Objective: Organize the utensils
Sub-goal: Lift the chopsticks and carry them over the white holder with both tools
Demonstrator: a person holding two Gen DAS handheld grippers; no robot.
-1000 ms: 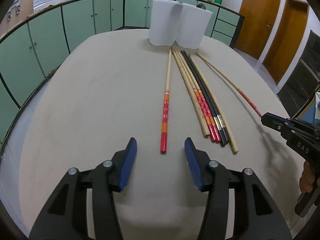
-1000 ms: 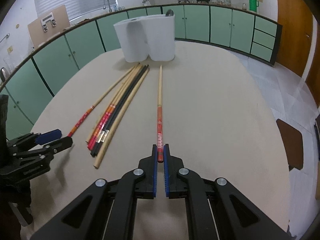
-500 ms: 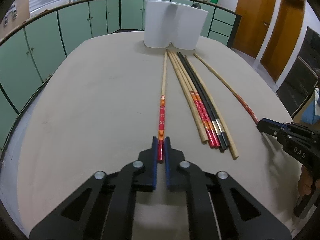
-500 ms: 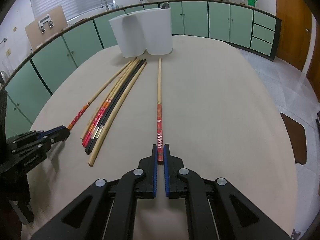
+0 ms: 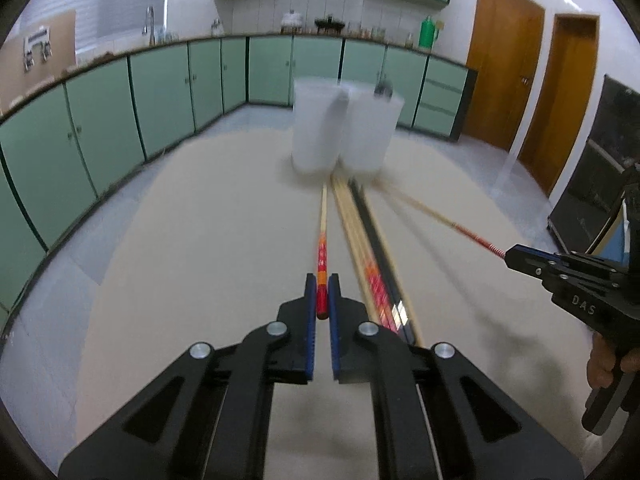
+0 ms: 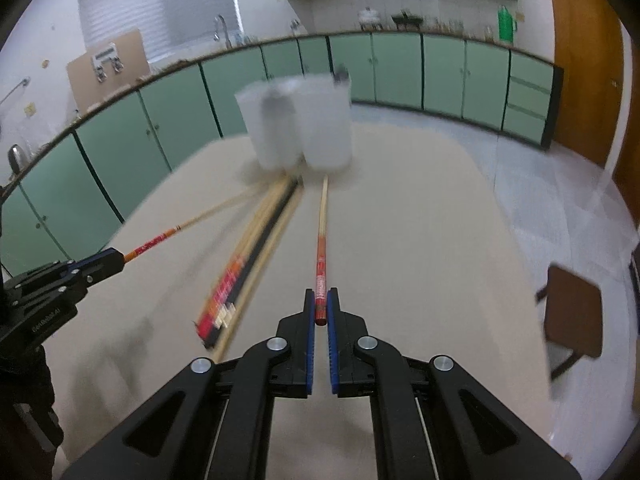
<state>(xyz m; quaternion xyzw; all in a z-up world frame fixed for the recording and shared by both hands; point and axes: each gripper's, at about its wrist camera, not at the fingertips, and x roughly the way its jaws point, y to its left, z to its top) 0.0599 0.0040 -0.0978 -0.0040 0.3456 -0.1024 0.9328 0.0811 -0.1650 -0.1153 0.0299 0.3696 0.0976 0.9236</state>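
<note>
Each claw pinching one chopstick by its red end.

Left claw (image 5: 322, 300) grips chopstick (image 5: 322, 252); right claw (image 6: 321, 306) grips another chopstick (image 6: 321, 248): pale wood, red-orange patterned handles, tips toward white holder (image 6: 298, 128) on beige surface (image 6: 420, 240).

Pale wooden chopsticks (image 5: 362, 240) with glossy red lacquered ends lie on a matt beige table (image 5: 200, 248) before a white plastic holder (image 5: 344, 128), and the black plastic left gripper (image 5: 321, 300) has ribbed blue pads.

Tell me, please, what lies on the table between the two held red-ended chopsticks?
A loose bundle of wooden, black and red-patterned chopsticks lies between them, seen in both wrist views.
</note>
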